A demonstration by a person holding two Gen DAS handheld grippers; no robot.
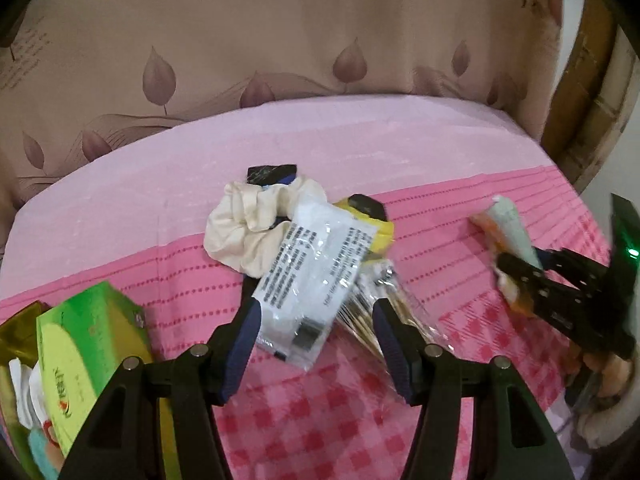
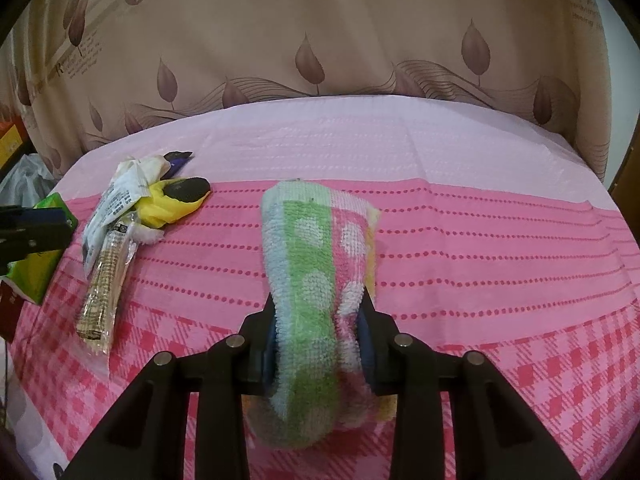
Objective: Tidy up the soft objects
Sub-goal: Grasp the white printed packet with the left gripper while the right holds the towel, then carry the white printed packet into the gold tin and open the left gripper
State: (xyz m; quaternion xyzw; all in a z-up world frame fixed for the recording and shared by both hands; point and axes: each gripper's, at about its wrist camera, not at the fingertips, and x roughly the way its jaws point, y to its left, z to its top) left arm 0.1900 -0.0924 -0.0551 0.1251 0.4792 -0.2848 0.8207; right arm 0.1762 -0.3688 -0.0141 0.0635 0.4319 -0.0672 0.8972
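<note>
1. A pink cloth (image 2: 460,240) covers the table, pale along its far strip, dotted rows nearer, checks nearest
2. Directly behind the cloth's far edge hangs a beige curtain (image 2: 320,32) printed with brown leaves, wavy lines and some lettering
3. Right of the curtain stands a brown wooden frame (image 1: 592,92)
4. The light is soft and even, tinting the curtain pinkish

left gripper (image 1: 316,304) jaws spread wide, low over table, right gripper (image 2: 320,328) jaws clamped, levelled forward, far right of left
</note>
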